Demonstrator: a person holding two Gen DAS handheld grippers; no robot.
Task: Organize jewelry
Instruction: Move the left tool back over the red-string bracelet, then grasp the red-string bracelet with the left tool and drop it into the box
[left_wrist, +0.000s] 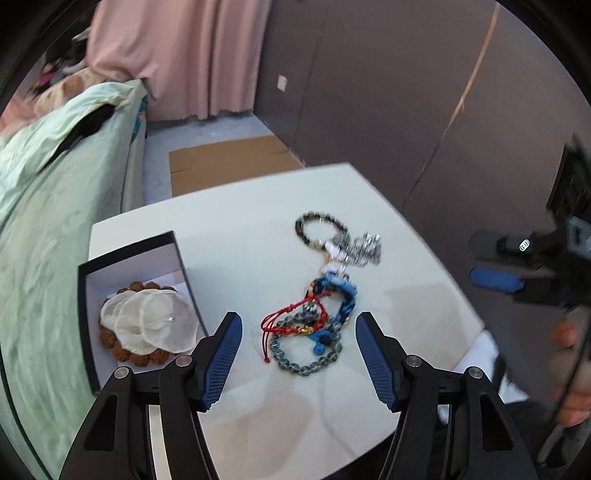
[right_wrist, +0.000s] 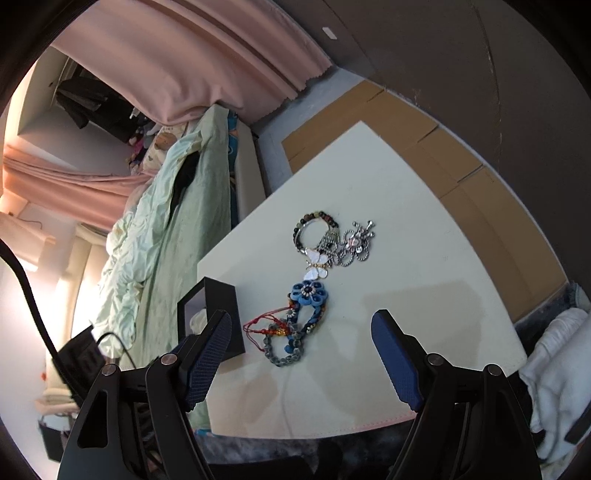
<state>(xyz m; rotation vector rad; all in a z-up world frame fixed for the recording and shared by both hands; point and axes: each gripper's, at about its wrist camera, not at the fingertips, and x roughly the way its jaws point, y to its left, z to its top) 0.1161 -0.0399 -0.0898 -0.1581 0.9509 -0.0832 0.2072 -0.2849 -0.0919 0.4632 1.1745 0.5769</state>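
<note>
1. Hovering over a white desk (left_wrist: 229, 236), the left gripper (left_wrist: 298, 345) points down at a heap of jewelry; its blue-padded fingers (left_wrist: 221, 363) are spread apart with nothing pinched between them.
2. Jewelry pile (left_wrist: 317, 295): several bracelets lie tangled in a line near the middle of the desk. Nearest the left gripper is a grey-green beaded bracelet (left_wrist: 306, 360), overlapped by a red cord bracelet (left_wrist: 291, 314) and a blue flower bracelet (right_wrist: 308, 291).
3. Farther along the line sit a white butterfly ornament (right_wrist: 317, 264), a dark multicoloured bead bracelet (left_wrist: 319, 227) and a silver chain piece (right_wrist: 356, 240).
4. A black box (left_wrist: 129, 258) with a white lining stands open at the desk's left edge, just beside the pile. Inside it lie pale round shell-like discs (left_wrist: 147, 321) on top of a brown beaded bracelet (left_wrist: 127, 352).
5. The right gripper (right_wrist: 301, 343) also hangs above the desk, its fingers (right_wrist: 397, 363) spread wide and holding nothing.
6. A bed with a pale green cover (left_wrist: 44, 221) runs beside the desk, under pink curtains (left_wrist: 177, 55).
</note>
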